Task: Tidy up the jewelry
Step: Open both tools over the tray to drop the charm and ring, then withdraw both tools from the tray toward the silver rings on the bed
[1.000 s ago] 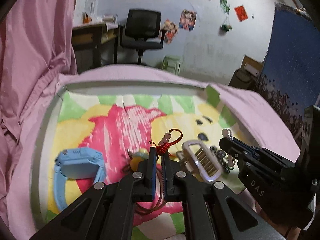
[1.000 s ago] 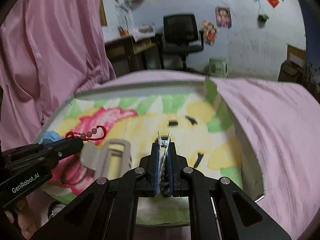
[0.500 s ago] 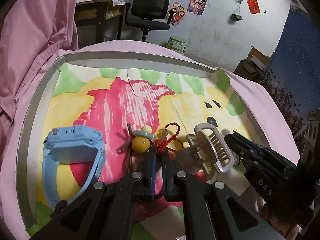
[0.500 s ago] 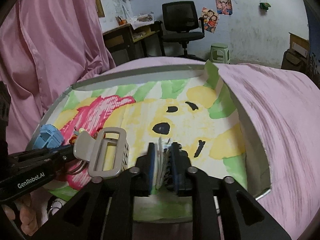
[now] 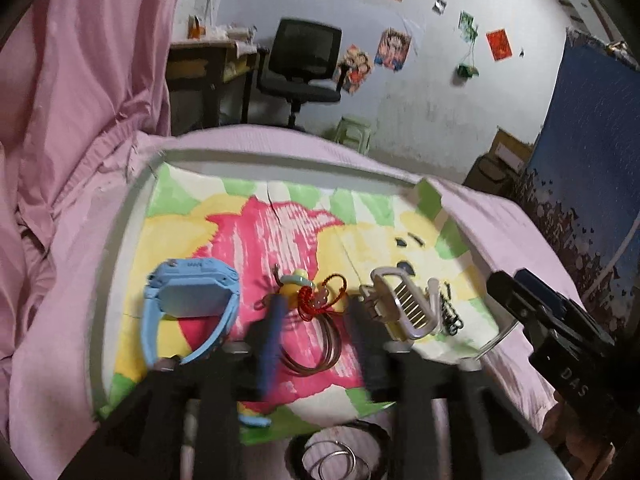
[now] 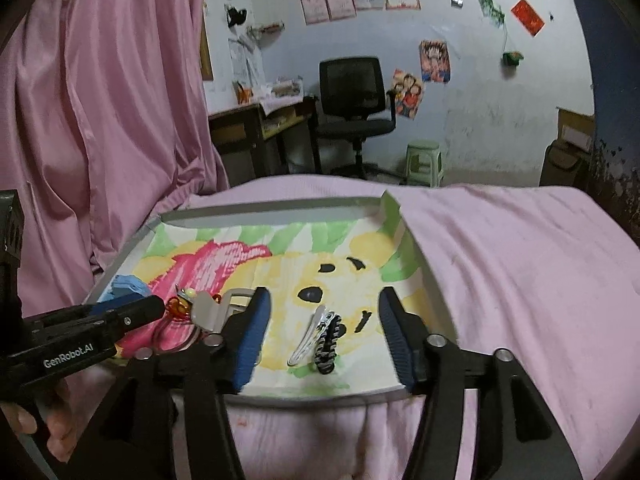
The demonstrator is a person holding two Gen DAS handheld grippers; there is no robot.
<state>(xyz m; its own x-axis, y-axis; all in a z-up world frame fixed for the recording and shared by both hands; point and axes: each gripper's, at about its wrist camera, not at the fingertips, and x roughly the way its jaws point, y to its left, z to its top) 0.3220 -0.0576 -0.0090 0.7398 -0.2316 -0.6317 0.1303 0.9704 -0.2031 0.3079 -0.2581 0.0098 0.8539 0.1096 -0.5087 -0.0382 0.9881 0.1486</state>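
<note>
In the left wrist view my left gripper (image 5: 316, 320) stands open over a red cord bracelet (image 5: 320, 300) with a yellow bead, which lies loose on the tray (image 5: 280, 160). A blue watch (image 5: 192, 300) lies to its left and a grey claw clip (image 5: 404, 308) to its right. In the right wrist view my right gripper (image 6: 326, 324) is open, its fingers wide apart. Between them a silver hair clip (image 6: 308, 340) and a black-and-white clip (image 6: 328, 340) rest on the tray's (image 6: 260, 210) yellow lining.
The tray sits on a pink sheet (image 6: 500, 280), with a pink curtain (image 6: 100, 120) at the left. Thin bangles (image 5: 336, 456) lie below the tray's near edge. A desk and an office chair (image 6: 356, 96) stand far behind. A hand (image 6: 40, 420) holds the left gripper.
Both grippers have opened and drawn back. The left let go of the red bracelet, the right let go of the hair clips. Both items now lie on the tray.
</note>
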